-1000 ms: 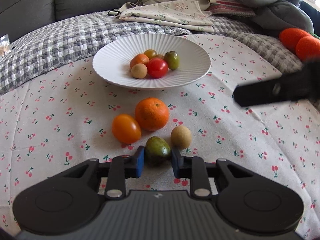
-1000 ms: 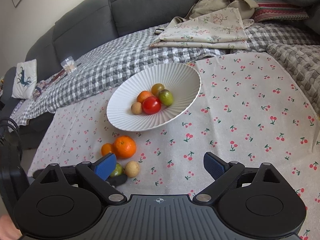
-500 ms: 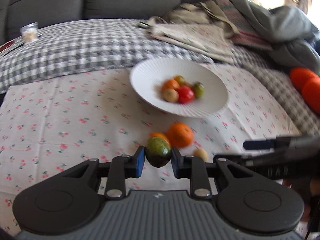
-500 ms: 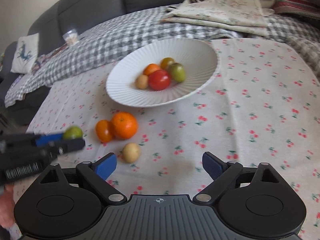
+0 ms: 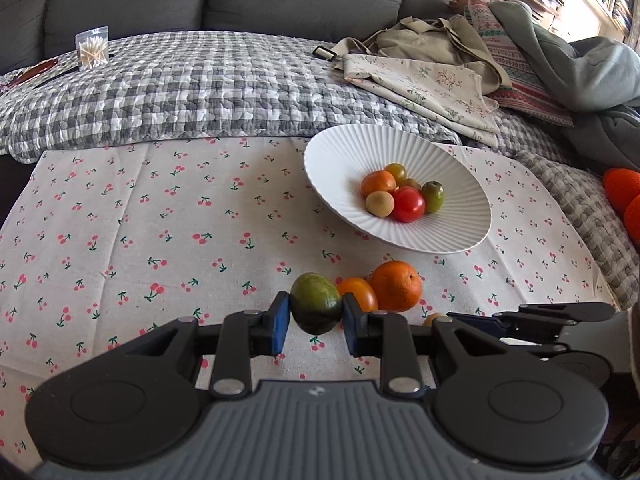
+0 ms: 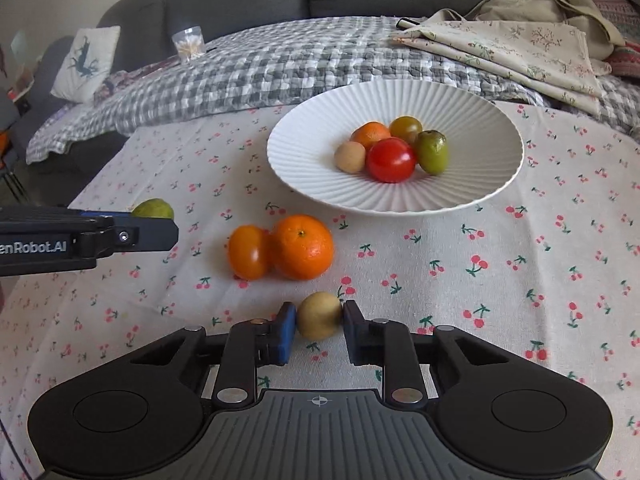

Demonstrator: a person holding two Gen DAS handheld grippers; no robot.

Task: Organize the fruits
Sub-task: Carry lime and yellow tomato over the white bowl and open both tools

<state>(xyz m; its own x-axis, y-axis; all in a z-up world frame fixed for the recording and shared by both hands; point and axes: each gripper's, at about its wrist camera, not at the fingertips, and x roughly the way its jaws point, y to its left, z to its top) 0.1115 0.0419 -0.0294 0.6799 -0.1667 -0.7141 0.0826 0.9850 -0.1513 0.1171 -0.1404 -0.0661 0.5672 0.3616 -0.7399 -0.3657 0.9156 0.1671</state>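
My left gripper (image 5: pixel 316 318) is shut on a green fruit (image 5: pixel 315 303) and holds it above the cherry-print cloth, left of the loose fruits; it also shows at the left of the right wrist view (image 6: pixel 152 210). My right gripper (image 6: pixel 319 326) is closed around a small tan fruit (image 6: pixel 319 315) that lies on the cloth. A big orange (image 6: pixel 303 247) and an orange tomato (image 6: pixel 247 252) lie touching each other just beyond it. The white ribbed plate (image 6: pixel 472 100) farther back holds several small fruits, among them a red tomato (image 6: pixel 391 159).
A grey checked quilt (image 5: pixel 200 84) covers the sofa behind the cloth. Folded floral fabric (image 5: pixel 424 80) and a bag lie at the back right. A packet of cotton swabs (image 5: pixel 92 48) stands at the back left. Orange round objects (image 5: pixel 624 196) sit at the right edge.
My left gripper lifted the green fruit off the cloth and carried it left. My right gripper came down and closed around the tan fruit.
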